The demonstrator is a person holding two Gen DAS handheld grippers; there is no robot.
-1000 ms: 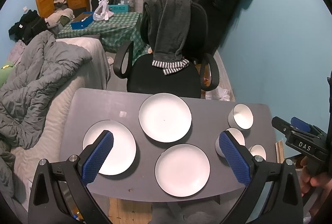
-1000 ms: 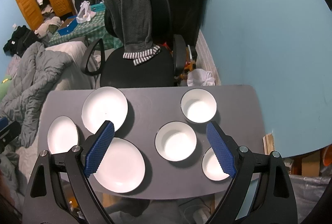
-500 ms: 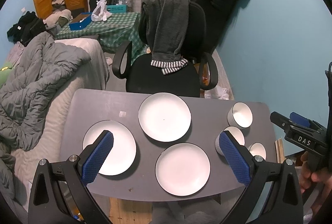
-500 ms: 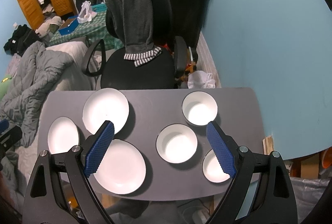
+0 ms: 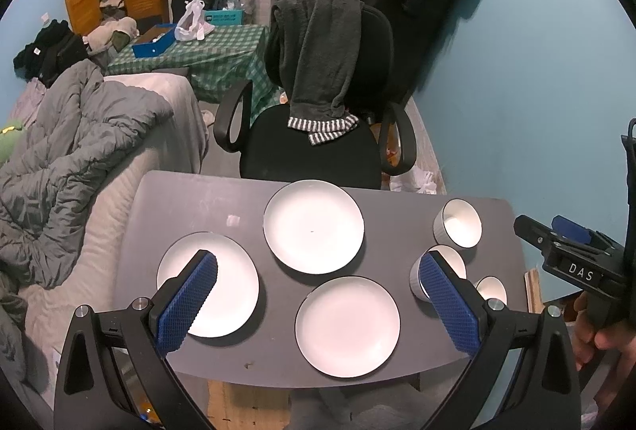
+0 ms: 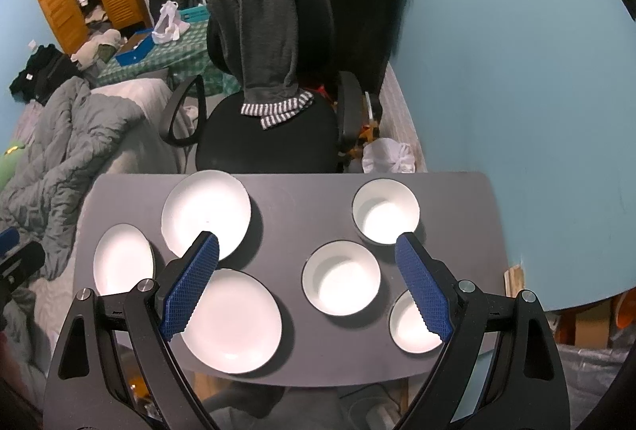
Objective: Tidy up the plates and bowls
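On the grey table (image 5: 190,203), going left to right, sat three white plates: left plate (image 5: 232,279), far plate (image 5: 313,226), near plate (image 5: 347,326). Then came three bowls, well apart: far bowl (image 6: 385,211), middle bowl (image 6: 341,277), near bowl (image 6: 407,326). Left gripper (image 5: 318,294) hung wide open, holding nothing, its left pad over the left plate and the near plate between its fingers. Right gripper (image 6: 308,283) was just as wide and empty, with the middle bowl between its pads.
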